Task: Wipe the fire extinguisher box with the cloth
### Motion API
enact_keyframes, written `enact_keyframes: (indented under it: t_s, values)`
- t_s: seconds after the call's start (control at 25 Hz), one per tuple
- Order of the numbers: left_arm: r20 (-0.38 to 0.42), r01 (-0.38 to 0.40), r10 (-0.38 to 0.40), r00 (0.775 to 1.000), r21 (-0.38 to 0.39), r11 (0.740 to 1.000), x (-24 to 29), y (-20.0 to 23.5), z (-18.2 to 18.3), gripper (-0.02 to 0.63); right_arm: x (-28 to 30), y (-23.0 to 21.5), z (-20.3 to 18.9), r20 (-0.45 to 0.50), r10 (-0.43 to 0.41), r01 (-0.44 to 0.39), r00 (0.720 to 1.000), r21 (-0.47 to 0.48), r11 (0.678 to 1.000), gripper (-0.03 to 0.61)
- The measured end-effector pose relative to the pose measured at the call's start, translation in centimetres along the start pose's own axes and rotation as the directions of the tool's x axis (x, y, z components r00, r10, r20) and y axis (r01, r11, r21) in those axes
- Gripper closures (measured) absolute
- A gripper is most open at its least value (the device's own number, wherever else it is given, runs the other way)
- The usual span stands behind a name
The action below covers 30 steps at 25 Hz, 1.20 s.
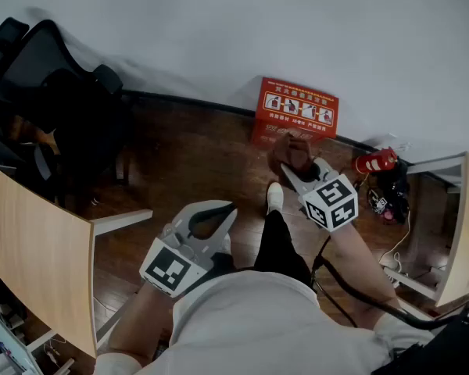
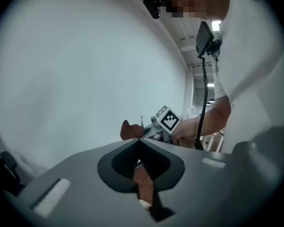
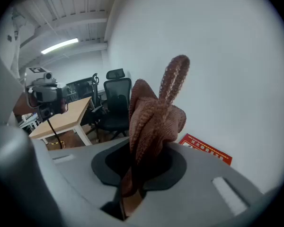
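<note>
Cloth (image 3: 154, 112) clenched between right gripper (image 1: 300, 170) jaws, near fire extinguisher box (image 1: 297, 109); left gripper (image 2: 139, 139) jaws together, empty.

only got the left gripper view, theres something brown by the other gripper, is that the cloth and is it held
Observer: Yes. The right gripper is shut on the brown knitted cloth, which sticks up out of its jaws.
Operator: ok and where's the thing i'm meant to wipe
Observer: The red fire extinguisher box stands on the dark wooden floor against the white wall, just beyond the cloth. I cannot tell whether they touch.
Operator: anything close to it
Observer: A red fire extinguisher sits on the floor to the box's right in the head view.
</note>
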<state>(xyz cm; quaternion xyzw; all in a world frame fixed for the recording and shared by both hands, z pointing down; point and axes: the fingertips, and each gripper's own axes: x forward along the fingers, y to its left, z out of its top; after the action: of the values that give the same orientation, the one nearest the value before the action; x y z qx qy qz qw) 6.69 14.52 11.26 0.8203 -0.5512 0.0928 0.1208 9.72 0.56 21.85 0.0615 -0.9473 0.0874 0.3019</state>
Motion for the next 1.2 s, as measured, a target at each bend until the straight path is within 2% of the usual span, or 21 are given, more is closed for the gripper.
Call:
enact_keyframes:
  t_s: [0.12,0.24,0.44,0.6,0.8,1.0,1.08,1.2]
  values:
    - [-0.014,0.010,-0.010,1.000,-0.050,0.999,4.9,0.7,0.7,0.614,3.5,-5.3,0.0,-0.023,0.021,-0.021,1.000,0.017,1.000,0.517]
    - [-0.067,0.005,-0.010,0.998,-0.076,0.997,11.2,2.0,0.6,0.614,8.1,-11.5,-1.0,-0.063,0.040,-0.039,0.997,0.025,0.999,0.517]
    - [-0.093,0.045,-0.054,0.994,-0.094,0.995,20.4,4.3,1.0,0.614,15.9,-19.6,-5.6,-0.160,0.036,-0.037,0.987,-0.003,0.999,0.517]
    - [-0.113,0.080,-0.089,0.990,-0.081,0.994,26.8,5.6,1.0,0.614,19.0,-26.2,-10.4,-0.212,0.020,-0.013,0.977,0.033,0.999,0.517]
    - [-0.159,0.153,-0.167,0.973,-0.092,0.984,31.8,5.9,-0.5,0.614,17.1,-32.6,-15.9,-0.253,-0.027,0.067,0.967,0.152,0.986,0.517]
    - [-0.201,0.218,-0.220,0.955,-0.036,0.975,36.0,5.1,-0.6,0.614,10.8,-38.6,-20.1,-0.258,-0.115,0.181,0.959,0.252,0.951,0.517]
    - [-0.199,0.244,-0.249,0.948,-0.052,0.968,37.4,4.7,0.1,0.614,8.1,-40.7,-21.5,-0.266,-0.144,0.220,0.953,0.283,0.934,0.517]
    - [-0.182,0.265,-0.276,0.944,-0.083,0.961,39.3,4.1,1.3,0.614,5.3,-42.8,-23.2,-0.250,-0.148,0.229,0.957,0.337,0.913,0.517]
